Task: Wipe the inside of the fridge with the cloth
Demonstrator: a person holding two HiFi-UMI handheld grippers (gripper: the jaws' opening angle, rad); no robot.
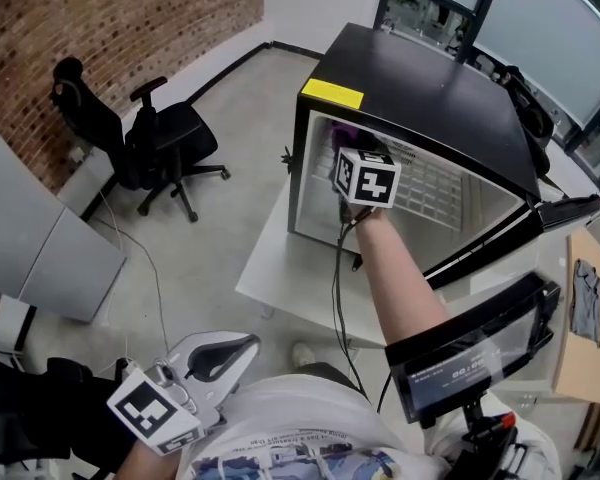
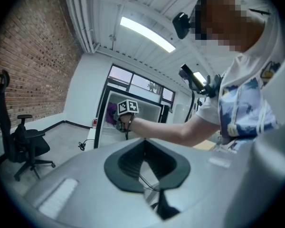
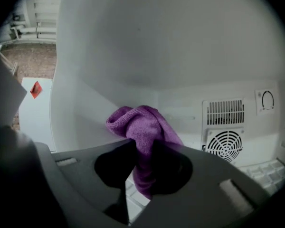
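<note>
— Right gripper [image 3: 143, 161] status?
— Reaches inside the fridge [image 1: 420, 88]. Fingers [image 3: 109, 167] clamped on the purple cloth [image 3: 140, 125].
— Cloth position?
— Hangs down through the fingers and bunches above them, against the left inner wall near the rear corner. Sits left of the fan grille [image 3: 226, 144] and the dial [image 3: 267, 100].
— Fridge position?
— Stands on a white worktop [image 1: 270, 268], front open toward the person.
— Left gripper [image 1: 245, 348] status?
— Held low beside the torso, well apart from the fridge. Fingers together, tips touching, nothing between them.
— Surroundings?
— Black office chair [image 1: 150, 138] on the floor, near the brick wall [image 1: 130, 28].
</note>
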